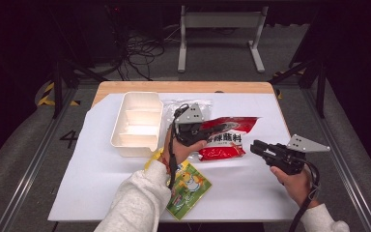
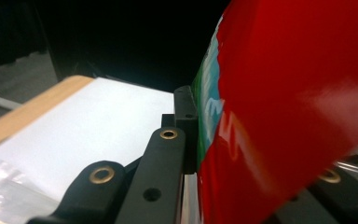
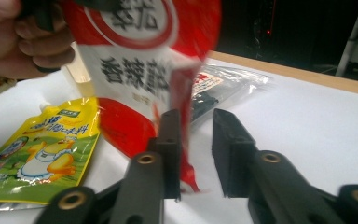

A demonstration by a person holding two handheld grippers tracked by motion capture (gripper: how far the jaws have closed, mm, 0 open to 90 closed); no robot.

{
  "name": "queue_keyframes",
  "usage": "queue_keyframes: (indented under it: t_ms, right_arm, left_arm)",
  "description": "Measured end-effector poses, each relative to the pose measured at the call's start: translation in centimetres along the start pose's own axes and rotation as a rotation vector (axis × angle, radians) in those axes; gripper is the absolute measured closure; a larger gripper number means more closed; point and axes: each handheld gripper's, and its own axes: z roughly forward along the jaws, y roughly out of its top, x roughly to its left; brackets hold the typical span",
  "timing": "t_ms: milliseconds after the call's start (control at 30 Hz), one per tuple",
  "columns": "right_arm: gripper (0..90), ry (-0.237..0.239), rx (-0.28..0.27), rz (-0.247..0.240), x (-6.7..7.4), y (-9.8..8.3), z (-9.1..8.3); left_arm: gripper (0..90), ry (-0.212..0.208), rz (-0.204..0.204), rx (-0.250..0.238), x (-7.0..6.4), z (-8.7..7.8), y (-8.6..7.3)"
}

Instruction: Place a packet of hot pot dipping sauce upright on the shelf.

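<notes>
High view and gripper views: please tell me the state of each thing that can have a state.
Red sauce packet: lifted, clamped at one end.
Left gripper: shut on the red sauce packet.
Right gripper: open, packet edge between its jaws.
White tray: upright, compartments empty.
Yellow-green pouch: flat on the table.
Clear bag: flat on the table.

Three pouches (image 1: 224, 137), perhaps, and one tray (image 1: 136, 123).

Plenty of open white table (image 1: 251, 188) in front of the right gripper (image 1: 254, 146) fingers, nothing to dodge there. The red packet (image 1: 224, 137) hangs right across its fingertips, blocking the way ahead. Beyond the packet, the white tray (image 1: 136, 123) and clear bag (image 1: 193, 104) crowd things; the yellow pouch (image 1: 188, 188) sits below the left gripper (image 1: 211, 128) fingers.
</notes>
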Motion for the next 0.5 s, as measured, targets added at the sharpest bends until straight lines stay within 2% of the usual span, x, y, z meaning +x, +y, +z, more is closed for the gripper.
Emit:
queue_keyframes:
  t_ms: [33,67,100,167,233,400,500]
  right_arm:
    - [63.2,-0.012,0.007,0.005,-0.1,-0.1,0.0]
    - [63.2,-0.012,0.007,0.005,-0.1,-0.1,0.0]
    - [57.8,-0.030,0.022,0.028,-0.4,-0.2,0.1]
    - [55.2,-0.034,0.036,0.021,-0.5,-0.4,0.2]
    - [48.7,-0.040,0.064,0.032,-0.7,-0.5,0.4]
    - [42.0,-0.049,0.139,0.011,-0.5,-1.2,1.4]
    - [41.0,-0.042,0.158,0.005,-0.3,-1.3,1.8]
  left_arm:
    - [89.6,0.013,0.016,-0.003,0.1,-0.9,0.8]
    - [89.7,0.013,0.016,-0.003,0.1,-0.9,0.8]
    - [89.6,0.022,0.025,-0.019,0.2,-1.9,1.5]
    - [89.6,0.045,0.044,-0.018,0.3,-2.9,2.3]
    - [89.7,0.071,0.071,-0.012,0.7,-4.2,3.1]
    - [89.7,0.144,0.093,-0.028,2.2,-7.8,4.4]
    - [89.7,0.196,0.122,-0.006,3.5,-10.1,5.2]
